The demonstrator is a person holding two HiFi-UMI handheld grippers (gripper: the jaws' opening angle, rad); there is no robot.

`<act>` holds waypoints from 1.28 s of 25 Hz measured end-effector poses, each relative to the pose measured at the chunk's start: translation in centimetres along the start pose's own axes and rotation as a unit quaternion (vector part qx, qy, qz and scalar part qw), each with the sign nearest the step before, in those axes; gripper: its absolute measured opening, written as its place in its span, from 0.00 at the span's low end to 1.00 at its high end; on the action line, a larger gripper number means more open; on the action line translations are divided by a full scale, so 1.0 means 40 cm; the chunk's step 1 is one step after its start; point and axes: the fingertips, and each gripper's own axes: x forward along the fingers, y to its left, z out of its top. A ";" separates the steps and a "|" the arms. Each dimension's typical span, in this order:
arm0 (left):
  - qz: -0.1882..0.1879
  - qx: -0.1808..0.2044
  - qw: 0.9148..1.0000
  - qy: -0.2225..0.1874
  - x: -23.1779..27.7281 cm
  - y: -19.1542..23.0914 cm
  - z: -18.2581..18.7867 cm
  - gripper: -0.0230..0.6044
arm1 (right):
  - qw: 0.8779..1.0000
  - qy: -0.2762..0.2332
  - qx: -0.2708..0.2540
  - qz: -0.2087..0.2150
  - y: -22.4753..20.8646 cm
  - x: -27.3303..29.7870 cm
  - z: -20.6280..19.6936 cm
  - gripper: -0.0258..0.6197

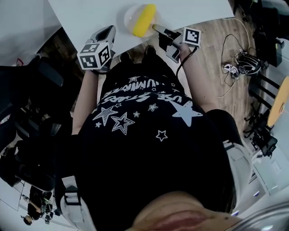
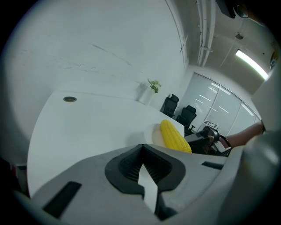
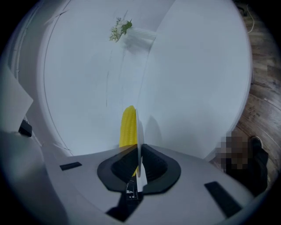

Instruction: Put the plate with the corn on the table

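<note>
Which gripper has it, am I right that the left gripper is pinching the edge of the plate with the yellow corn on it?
Not quite. It is the right gripper that is pinching the edge of the plate with the yellow corn on it. The right gripper view shows the rim clamped between its jaws. The left gripper holds nothing.

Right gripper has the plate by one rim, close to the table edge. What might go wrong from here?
1. The right gripper pinches the plate by its rim only, so a small tilt may let the loose corn roll off.
2. The plate is close to the near edge of the table. Released there, it might tip toward the floor.
</note>
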 end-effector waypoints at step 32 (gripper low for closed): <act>0.086 -0.061 0.994 -0.009 0.022 -0.006 -0.030 0.04 | 0.991 0.123 0.023 -0.040 -0.056 0.068 0.016 0.07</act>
